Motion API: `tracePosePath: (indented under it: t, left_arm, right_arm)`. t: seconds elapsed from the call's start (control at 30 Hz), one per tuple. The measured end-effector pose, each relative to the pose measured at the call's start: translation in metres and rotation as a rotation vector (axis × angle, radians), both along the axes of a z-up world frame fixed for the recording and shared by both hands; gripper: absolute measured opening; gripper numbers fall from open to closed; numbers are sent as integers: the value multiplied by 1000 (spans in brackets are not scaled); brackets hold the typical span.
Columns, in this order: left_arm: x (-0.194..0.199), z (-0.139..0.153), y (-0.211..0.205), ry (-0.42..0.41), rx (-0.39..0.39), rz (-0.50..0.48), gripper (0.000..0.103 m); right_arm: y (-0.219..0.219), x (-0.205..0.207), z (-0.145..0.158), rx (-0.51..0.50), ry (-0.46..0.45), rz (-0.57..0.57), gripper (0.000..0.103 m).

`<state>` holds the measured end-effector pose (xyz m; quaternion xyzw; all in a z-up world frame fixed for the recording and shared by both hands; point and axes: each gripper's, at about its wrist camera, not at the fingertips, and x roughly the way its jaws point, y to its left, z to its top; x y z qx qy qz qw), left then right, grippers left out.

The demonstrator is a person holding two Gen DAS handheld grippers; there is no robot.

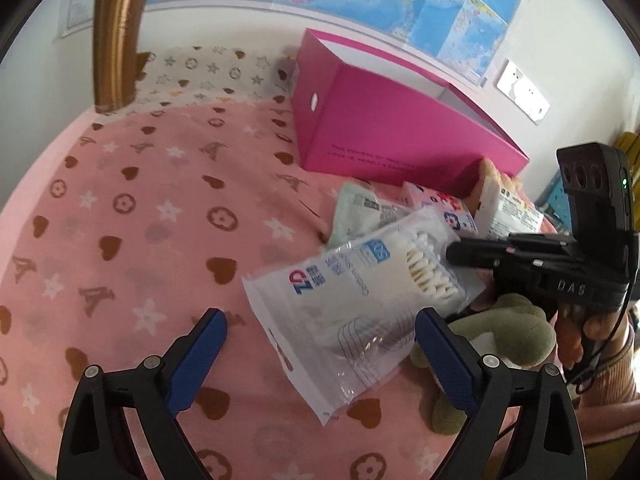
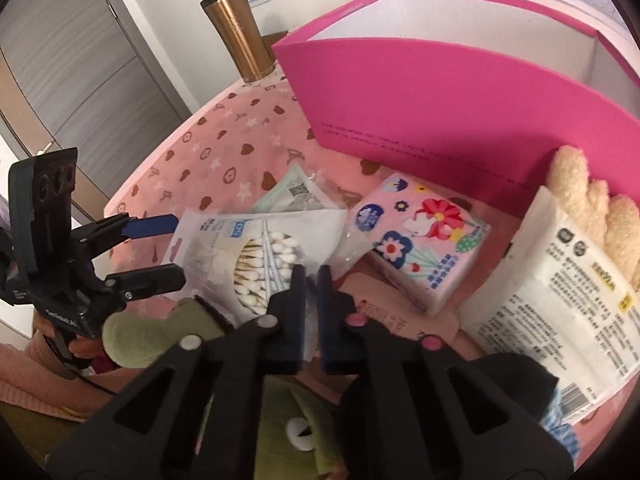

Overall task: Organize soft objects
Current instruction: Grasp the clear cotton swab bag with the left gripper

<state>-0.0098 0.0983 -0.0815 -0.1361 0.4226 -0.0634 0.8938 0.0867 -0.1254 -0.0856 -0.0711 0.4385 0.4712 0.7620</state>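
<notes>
My right gripper (image 2: 311,276) is shut on the edge of a clear bag of cotton swabs (image 2: 256,256) and holds it over the pink cloth. The bag also shows in the left wrist view (image 1: 352,304), with the right gripper (image 1: 450,254) pinching its far side. My left gripper (image 1: 320,320) is open, its blue fingers either side of the bag's near end. A green plush frog (image 2: 292,432) lies under the right gripper. A floral tissue pack (image 2: 424,240), a pale green packet (image 2: 292,192), a white wipes pack (image 2: 560,304) and a beige plush (image 2: 592,208) lie by the open magenta box (image 2: 460,120).
A copper tumbler (image 1: 116,48) stands at the table's far left edge. The box stands against the wall under a map. A wall socket (image 1: 524,92) is at the right. Grey cabinets (image 2: 80,60) stand beyond the table's left edge.
</notes>
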Motion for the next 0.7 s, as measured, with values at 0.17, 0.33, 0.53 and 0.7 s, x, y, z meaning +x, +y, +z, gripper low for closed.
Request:
tracePosePath:
  t: [0.17, 0.33, 0.53, 0.7]
  left_arm:
    - [5, -4, -2, 10, -8, -37, 94]
    - [15, -3, -9, 14, -54, -106, 65]
    - [24, 0, -11, 26, -88, -127, 41]
    - [24, 14, -18, -33, -129, -167, 37]
  right_arm:
    - [-17, 1, 2, 30, -13, -55, 5]
    - [-26, 2, 1, 65, 6, -75, 5]
    - [-14, 10, 5, 79, -14, -86, 5]
    - [-15, 7, 13, 126, -15, -69, 5]
